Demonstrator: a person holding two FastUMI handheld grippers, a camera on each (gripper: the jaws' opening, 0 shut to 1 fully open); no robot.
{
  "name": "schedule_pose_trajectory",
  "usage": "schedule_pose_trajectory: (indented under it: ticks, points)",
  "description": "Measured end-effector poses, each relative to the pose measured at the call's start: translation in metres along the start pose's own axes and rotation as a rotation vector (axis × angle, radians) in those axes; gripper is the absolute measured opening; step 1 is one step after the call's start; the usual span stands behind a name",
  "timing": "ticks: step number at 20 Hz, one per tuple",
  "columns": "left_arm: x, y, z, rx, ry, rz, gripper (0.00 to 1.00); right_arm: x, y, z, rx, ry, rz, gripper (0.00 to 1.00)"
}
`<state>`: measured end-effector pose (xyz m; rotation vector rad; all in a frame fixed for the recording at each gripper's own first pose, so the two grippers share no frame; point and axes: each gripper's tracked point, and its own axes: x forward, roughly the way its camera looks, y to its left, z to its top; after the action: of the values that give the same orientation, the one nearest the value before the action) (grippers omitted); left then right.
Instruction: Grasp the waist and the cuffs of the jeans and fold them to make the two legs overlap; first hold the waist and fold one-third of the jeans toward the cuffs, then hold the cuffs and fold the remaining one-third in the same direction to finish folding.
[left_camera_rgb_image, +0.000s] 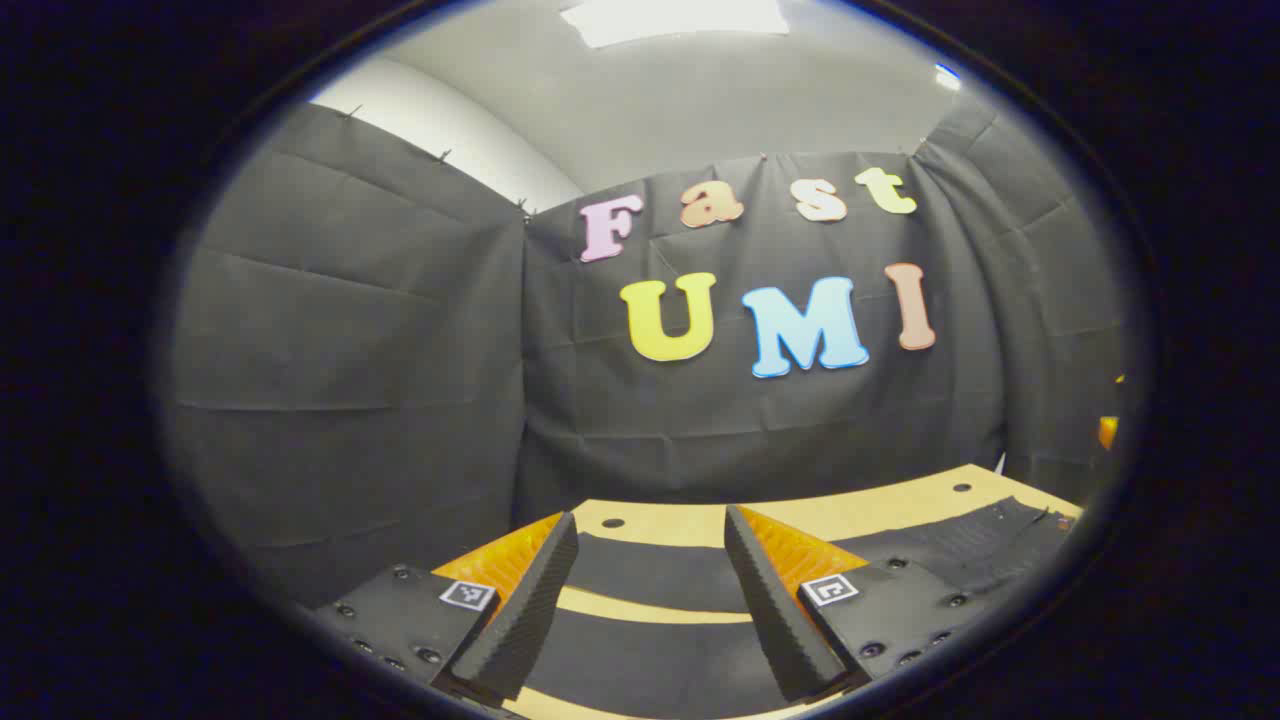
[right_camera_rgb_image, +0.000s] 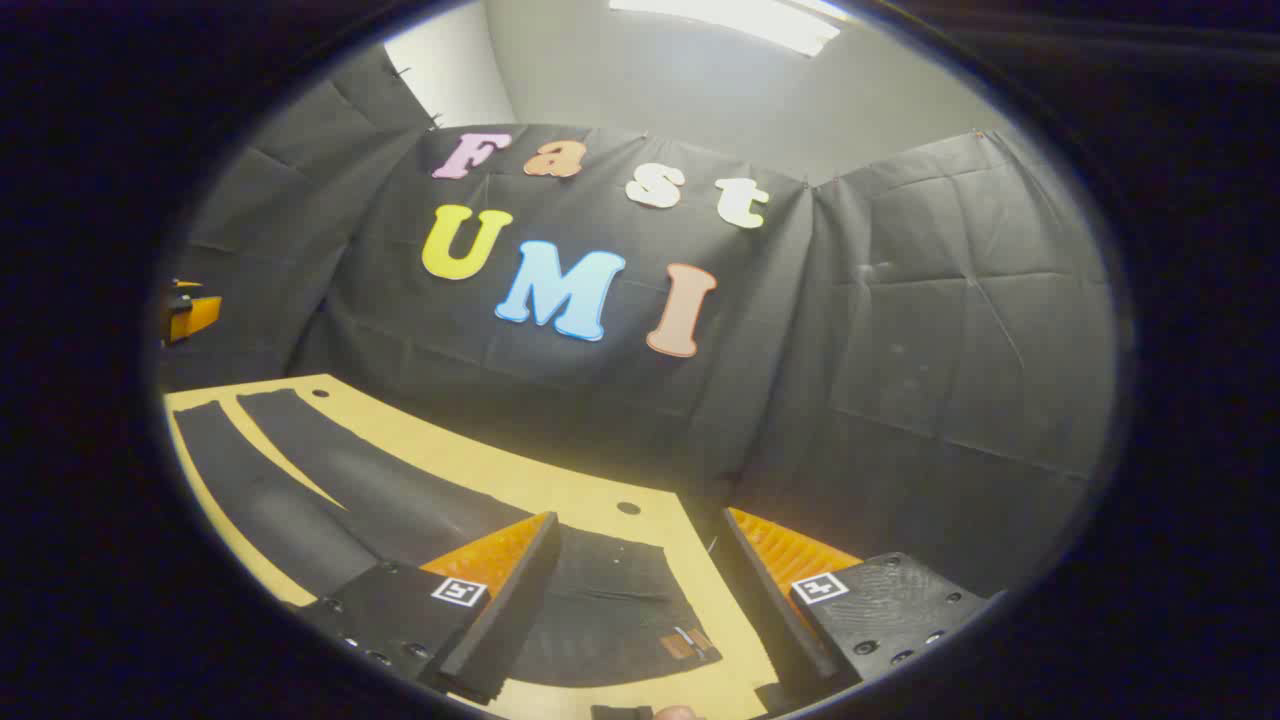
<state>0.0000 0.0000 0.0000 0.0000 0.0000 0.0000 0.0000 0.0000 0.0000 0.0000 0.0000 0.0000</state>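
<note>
The desk (right_camera_rgb_image: 560, 480) carries the jeans (right_camera_rgb_image: 380, 500) laid flat, legs apart, their length running from waist (right_camera_rgb_image: 610, 600) to cuffs (left_camera_rgb_image: 650, 575). The right gripper (right_camera_rgb_image: 640, 600) hovers over the waist, the left gripper (left_camera_rgb_image: 650, 590) over the cuffs. Both jaws stand wide open, holding nothing.

My left gripper (left_camera_rgb_image: 650, 590) hangs with jaws apart above the jeans (left_camera_rgb_image: 640, 575), open air ahead. Bare table (left_camera_rgb_image: 880, 510) runs beyond the legs. Cloth wall (left_camera_rgb_image: 350, 400) closes the far edge. Right gripper (right_camera_rgb_image: 640, 600) likewise unobstructed over the waist.
</note>
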Motion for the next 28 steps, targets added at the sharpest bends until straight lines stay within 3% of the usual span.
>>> schedule_pose_trajectory:
  ticks: [1, 3, 7, 13, 19, 24, 28]
  points:
    - [0.006, 0.000, 0.005, -0.009, -0.030, 0.003, 0.95, -0.004, 0.007, 0.010, -0.102, 0.028, 0.016, 0.94]
    - [0.007, 0.005, 0.005, -0.003, -0.033, 0.026, 0.95, 0.013, 0.031, 0.004, 0.046, 0.111, 0.002, 0.94]
    - [0.009, 0.017, 0.003, 0.017, -0.009, 0.048, 0.95, 0.021, 0.029, 0.001, 0.208, 0.121, -0.059, 0.94]
    - [0.002, 0.025, -0.007, 0.018, 0.064, 0.061, 0.95, 0.022, 0.016, -0.014, 0.223, 0.191, -0.144, 0.95]
    - [0.001, 0.028, -0.018, -0.029, 0.125, 0.098, 0.95, 0.031, 0.028, -0.043, 0.283, 0.308, -0.151, 0.95]
    - [-0.004, 0.049, -0.056, -0.210, 0.271, 0.181, 0.95, 0.036, 0.021, -0.095, 0.344, 0.478, -0.175, 0.95]
    - [-0.016, 0.088, -0.113, -0.459, 0.452, 0.302, 0.95, 0.036, 0.029, -0.146, 0.524, 0.661, -0.162, 0.95]
